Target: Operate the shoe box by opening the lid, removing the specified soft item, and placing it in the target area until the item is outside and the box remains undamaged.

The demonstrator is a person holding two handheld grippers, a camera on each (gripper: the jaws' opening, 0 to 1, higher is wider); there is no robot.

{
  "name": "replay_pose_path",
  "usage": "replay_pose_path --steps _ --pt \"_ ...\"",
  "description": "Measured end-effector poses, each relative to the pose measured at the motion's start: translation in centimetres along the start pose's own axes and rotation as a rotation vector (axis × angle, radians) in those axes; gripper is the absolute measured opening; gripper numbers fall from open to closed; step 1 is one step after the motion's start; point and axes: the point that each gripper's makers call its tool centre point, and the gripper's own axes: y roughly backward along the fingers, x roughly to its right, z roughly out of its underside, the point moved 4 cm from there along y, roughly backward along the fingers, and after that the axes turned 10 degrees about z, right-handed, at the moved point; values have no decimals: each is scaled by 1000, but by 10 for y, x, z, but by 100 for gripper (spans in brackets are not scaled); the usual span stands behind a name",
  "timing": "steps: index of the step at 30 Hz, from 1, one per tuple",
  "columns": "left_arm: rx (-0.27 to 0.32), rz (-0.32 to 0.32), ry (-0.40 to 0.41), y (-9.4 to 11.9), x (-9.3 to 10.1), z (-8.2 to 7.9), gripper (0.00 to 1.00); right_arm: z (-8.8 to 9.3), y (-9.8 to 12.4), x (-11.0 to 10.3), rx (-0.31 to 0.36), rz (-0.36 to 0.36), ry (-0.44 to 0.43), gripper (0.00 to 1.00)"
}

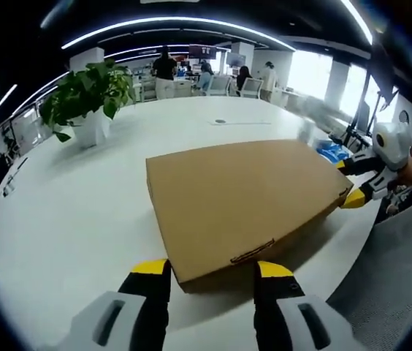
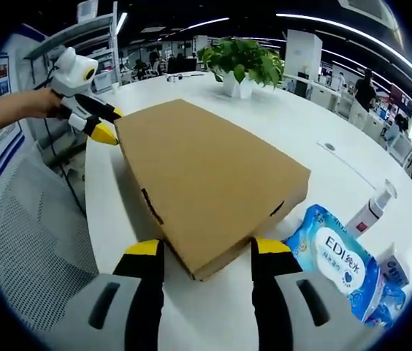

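A flat brown cardboard shoe box [image 1: 242,197] lies closed on the white table [image 1: 82,212]. My left gripper [image 1: 212,270] is open, its yellow-tipped jaws standing either side of the box's near corner. In the right gripper view the same box [image 2: 206,175] stretches away from me, and my right gripper [image 2: 207,252] is open astride its opposite corner. Each gripper appears in the other's view: the right gripper [image 1: 349,183] at the box's far right corner, the left gripper [image 2: 108,123] at its far left corner, held by a hand. No soft item is visible outside the box.
A blue wet-wipes pack [image 2: 337,259] and a white pump bottle [image 2: 370,208] lie right of the box. A potted plant [image 1: 89,95] stands at the table's far side. A grey mesh chair [image 2: 31,241] sits by the table edge. People stand in the office behind.
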Motion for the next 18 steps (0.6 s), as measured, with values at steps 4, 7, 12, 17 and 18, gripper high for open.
replay_pose_path --steps 4,7,12,17,18 --pt "-11 -4 -6 -6 -3 -6 46 -4 -5 7 5 -2 -2 44" --pt "-17 -7 -6 -10 -6 -11 46 -6 -8 12 4 -1 -3 44" --pt "-23 -9 -6 -17 -13 -19 46 -10 -14 21 6 0 -3 44" --pt "-29 -6 -7 -24 -19 -27 46 -14 -20 31 6 -2 -1 44" --pt "-29 -5 -7 -25 -19 -28 45 -14 -21 32 6 -2 -1 44"
